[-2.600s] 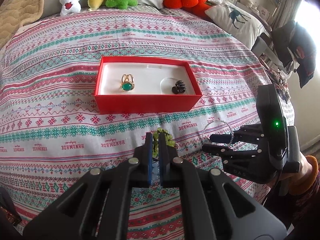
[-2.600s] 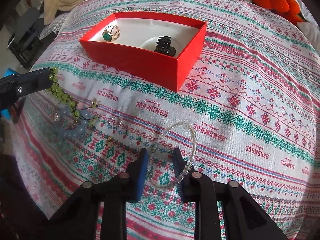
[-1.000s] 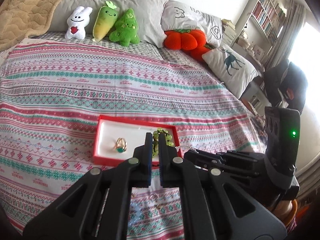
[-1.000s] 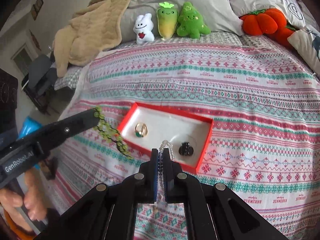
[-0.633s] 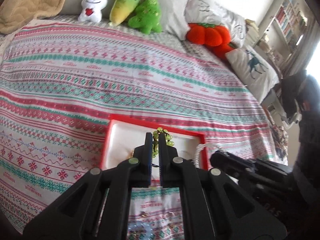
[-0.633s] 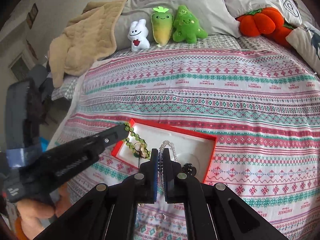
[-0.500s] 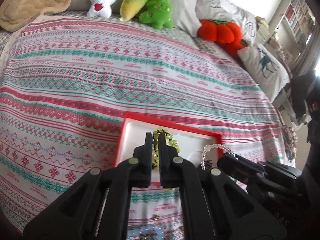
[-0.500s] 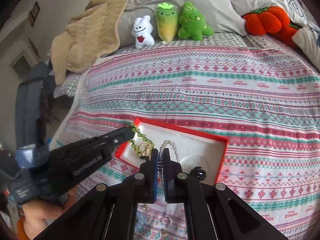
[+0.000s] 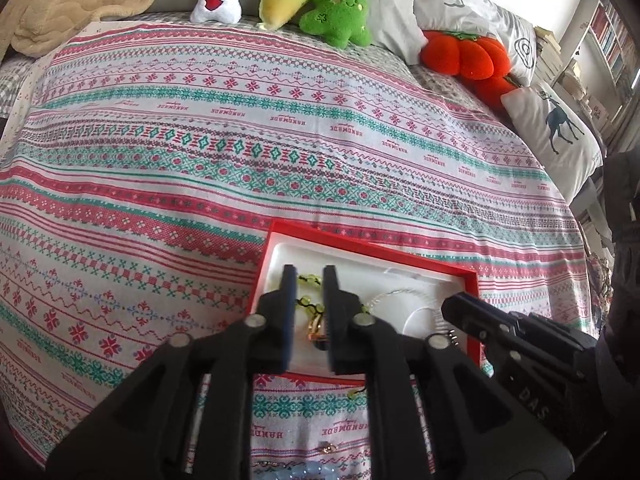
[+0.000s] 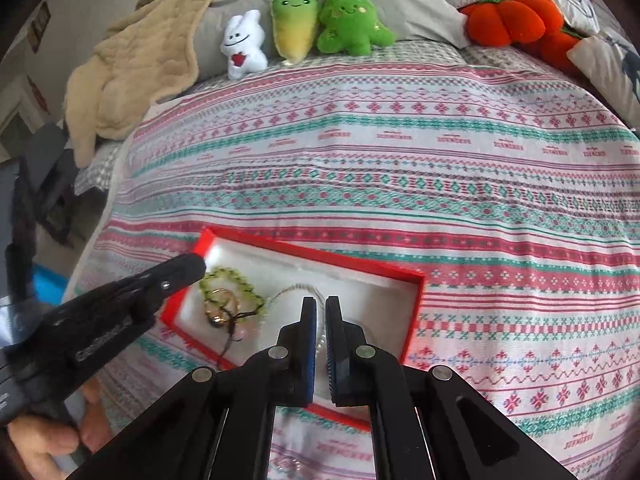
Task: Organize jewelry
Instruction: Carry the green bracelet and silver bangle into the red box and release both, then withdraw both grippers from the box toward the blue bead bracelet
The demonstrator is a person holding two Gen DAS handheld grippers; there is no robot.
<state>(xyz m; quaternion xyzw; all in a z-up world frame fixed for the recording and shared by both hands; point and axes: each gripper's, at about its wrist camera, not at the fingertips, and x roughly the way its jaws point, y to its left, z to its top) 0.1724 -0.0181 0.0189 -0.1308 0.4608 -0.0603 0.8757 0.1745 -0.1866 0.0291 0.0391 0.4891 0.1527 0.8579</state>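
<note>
The green bracelet (image 10: 232, 288) already lies in the red box (image 10: 416, 300) on the bed (image 10: 400, 168), over the ring (image 10: 220, 308), and the left gripper (image 9: 308, 276) above it stands open and empty. The right gripper (image 10: 320, 312) is nearly closed on the clear bracelet (image 10: 296, 290), which droops into the box, so that release seems due next. A blue bracelet (image 9: 308, 470) and small pieces (image 9: 328, 447) on the bed remain to be sorted.

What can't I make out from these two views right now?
- Right wrist view: whether the right tool grips the clear bracelet; the strand vanishes between its fingers.
- Left wrist view: gold ring mostly hidden by the open left tool.
- Left wrist view: blue beads cut off by the bottom edge.
- Right wrist view: near corner of the red box sits behind the right tool.
</note>
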